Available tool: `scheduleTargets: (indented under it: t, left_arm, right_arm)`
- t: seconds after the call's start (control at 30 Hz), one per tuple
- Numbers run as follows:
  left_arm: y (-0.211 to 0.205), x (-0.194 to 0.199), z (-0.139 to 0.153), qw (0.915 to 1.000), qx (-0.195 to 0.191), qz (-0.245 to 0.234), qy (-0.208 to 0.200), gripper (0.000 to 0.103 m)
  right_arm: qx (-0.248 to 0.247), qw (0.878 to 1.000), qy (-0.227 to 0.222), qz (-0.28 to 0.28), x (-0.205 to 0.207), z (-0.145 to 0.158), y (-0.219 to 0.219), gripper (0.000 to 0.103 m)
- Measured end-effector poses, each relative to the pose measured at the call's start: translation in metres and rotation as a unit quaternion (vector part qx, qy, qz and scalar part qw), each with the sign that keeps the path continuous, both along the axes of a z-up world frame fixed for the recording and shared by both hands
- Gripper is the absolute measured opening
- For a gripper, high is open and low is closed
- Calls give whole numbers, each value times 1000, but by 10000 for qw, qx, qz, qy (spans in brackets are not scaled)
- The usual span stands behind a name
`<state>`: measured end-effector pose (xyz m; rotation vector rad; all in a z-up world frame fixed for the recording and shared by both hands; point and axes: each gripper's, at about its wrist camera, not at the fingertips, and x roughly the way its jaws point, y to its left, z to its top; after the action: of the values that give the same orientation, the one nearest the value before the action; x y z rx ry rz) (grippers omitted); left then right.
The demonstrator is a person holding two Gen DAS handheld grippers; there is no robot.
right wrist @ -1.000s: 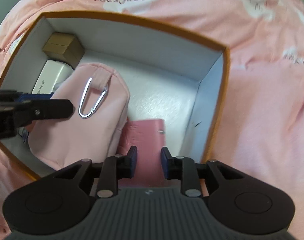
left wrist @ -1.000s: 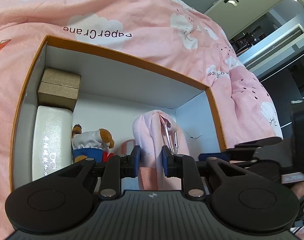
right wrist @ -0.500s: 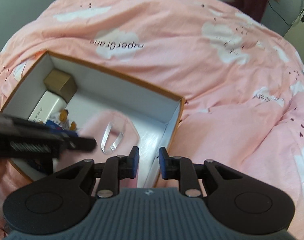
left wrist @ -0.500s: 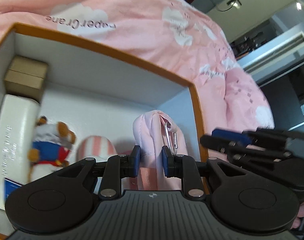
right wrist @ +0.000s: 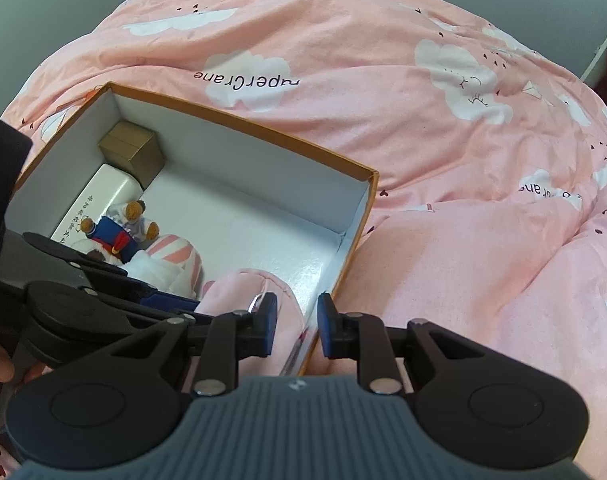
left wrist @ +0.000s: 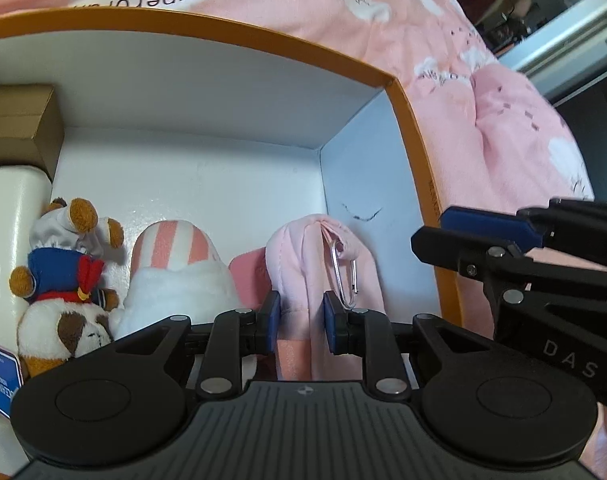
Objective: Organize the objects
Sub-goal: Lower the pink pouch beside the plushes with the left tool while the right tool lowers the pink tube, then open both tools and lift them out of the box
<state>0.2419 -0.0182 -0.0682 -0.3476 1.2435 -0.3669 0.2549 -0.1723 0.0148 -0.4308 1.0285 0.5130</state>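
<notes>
Landmark: the orange-rimmed box [left wrist: 407, 120] w/ white inside, sitting on the bed.

Nearest, left gripper [left wrist: 301, 322] has its fingers clamped on the pink pouch [left wrist: 315, 264], holding it upright inside the box at the right-hand corner; a silver carabiner [left wrist: 345, 276] hangs off the pouch top. A flat pink item [left wrist: 249, 280] lies on the box floor just behind the pouch. Right gripper [right wrist: 297, 330] hovers over the box's near-right rim w/ fingers slightly apart, nothing between them; in the left wrist view it sits outside the box's right wall, "DAS" readable on its body.

Next in, along the box's near-left part: a pink-and-white striped plush [left wrist: 175, 268], then a brown-and-white plush dog [left wrist: 63, 280] in blue outfit w/ red scarf. Against the left wall a long white case [left wrist: 7, 248] w/ printed characters, too small to read, plus a blue label at its near end, text illegible. Far-left corner: a small brown carton [right wrist: 131, 150].

Beyond the box, the pink quilt [right wrist: 423, 120] w/ white clouds; upside-down lettering reads "aperCrane".

Vs 1 s ago: the pouch has shifted from mid-box to the right corner, uncovering the striped plush. Right gripper has pulled up and out of the box, where it was low over the flat pink item; its view now takes in far more quilt. Left grip on the pouch unchanged.
</notes>
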Motion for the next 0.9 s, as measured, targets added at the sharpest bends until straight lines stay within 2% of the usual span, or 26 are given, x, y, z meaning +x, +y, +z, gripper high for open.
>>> scheduleTargets:
  t: [0.13, 0.43, 0.67, 0.8, 0.9]
  left_arm:
    - [-6, 0, -2, 9996, 259, -139, 14, 28]
    - [-18, -1, -7, 9969, 657, -429, 21, 32]
    - [-9, -8, 3, 9969, 613, -467, -172, 39]
    - [2, -15, 17, 9973, 545, -385, -316, 45]
    - [11, -25, 36, 9960, 599, -332, -579, 51]
  right_arm:
    - [62, 9997, 218, -28, 1, -4, 1, 23]
    - [-68, 9996, 260, -80, -1, -12, 2, 19]
    - [-38, 9997, 238, -85, -5, -10, 0, 18]
    - [-37, 9998, 207, -38, -9, -8, 0, 22]
    - [19, 9999, 164, -34, -13, -2, -2, 28]
